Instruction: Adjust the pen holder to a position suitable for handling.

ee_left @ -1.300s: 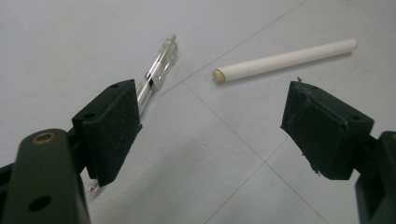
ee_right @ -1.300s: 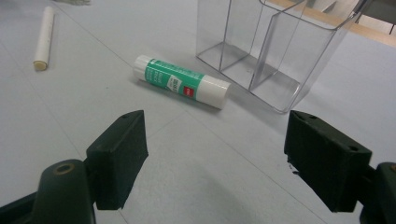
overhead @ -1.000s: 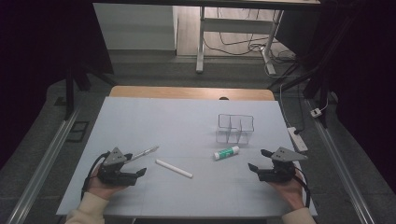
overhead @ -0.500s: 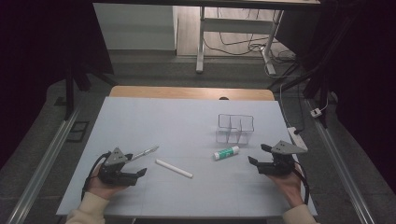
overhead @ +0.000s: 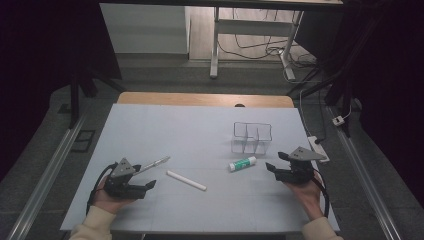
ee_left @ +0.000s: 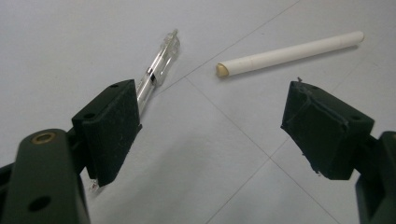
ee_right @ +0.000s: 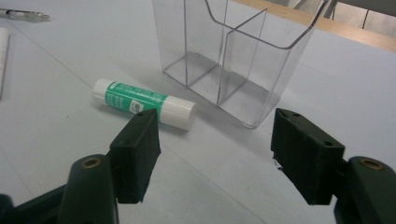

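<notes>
Both hands rest low at the near edge of the pale table (overhead: 150, 125), each holding a gripper with its jaws spread wide and nothing between them. The left gripper (overhead: 148, 186) points toward a clear plastic pen (overhead: 152, 163) just beside its jaw and a white paper-wrapped stick (overhead: 186, 180) lying near it. The right gripper (overhead: 272, 166) faces a smooth green-and-white glue stick (overhead: 242, 163), which lies just in front of an upright transparent divided box (overhead: 252, 137). Since a second ago the right gripper has edged slightly farther onto the table; the left one stays put.
</notes>
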`<state>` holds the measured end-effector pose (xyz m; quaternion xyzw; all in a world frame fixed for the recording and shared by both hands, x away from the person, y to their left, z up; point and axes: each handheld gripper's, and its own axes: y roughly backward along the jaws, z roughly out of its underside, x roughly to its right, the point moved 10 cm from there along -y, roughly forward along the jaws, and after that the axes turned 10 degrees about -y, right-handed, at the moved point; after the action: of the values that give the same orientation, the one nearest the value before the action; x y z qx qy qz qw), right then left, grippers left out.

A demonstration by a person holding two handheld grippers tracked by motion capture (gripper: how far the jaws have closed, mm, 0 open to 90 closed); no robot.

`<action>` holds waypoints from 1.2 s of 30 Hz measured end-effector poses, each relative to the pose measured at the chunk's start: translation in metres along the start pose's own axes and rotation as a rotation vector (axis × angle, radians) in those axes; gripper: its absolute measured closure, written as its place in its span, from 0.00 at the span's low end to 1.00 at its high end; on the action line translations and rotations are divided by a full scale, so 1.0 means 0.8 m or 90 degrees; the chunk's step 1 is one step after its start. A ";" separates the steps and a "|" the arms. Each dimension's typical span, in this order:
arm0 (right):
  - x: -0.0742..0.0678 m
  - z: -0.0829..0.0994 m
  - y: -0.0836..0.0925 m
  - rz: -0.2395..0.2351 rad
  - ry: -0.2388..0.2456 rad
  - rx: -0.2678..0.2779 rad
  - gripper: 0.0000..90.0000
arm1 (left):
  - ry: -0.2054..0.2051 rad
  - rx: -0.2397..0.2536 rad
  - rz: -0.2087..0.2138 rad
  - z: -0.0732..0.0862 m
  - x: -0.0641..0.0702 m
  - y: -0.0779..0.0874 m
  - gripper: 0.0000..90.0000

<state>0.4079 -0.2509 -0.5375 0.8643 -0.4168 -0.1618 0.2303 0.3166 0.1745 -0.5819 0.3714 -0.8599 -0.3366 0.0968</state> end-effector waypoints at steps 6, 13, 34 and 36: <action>0.015 -0.006 -0.002 0.039 -0.010 0.003 0.48 | 0.000 -0.002 0.000 0.001 -0.001 0.000 0.22; 0.028 -0.011 -0.005 0.061 -0.028 0.001 0.70 | -0.001 -0.002 -0.002 0.001 -0.001 0.000 0.22; 0.072 -0.028 -0.039 0.128 -0.033 -0.027 0.99 | -0.003 -0.004 0.002 0.002 -0.001 -0.002 0.21; 0.074 -0.030 -0.044 0.130 -0.037 -0.030 0.99 | -0.003 -0.006 0.001 0.002 -0.001 -0.002 0.21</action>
<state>0.4776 -0.2722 -0.5417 0.8069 -0.5051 -0.1720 0.2535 0.3171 0.1749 -0.5843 0.3693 -0.8589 -0.3413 0.0967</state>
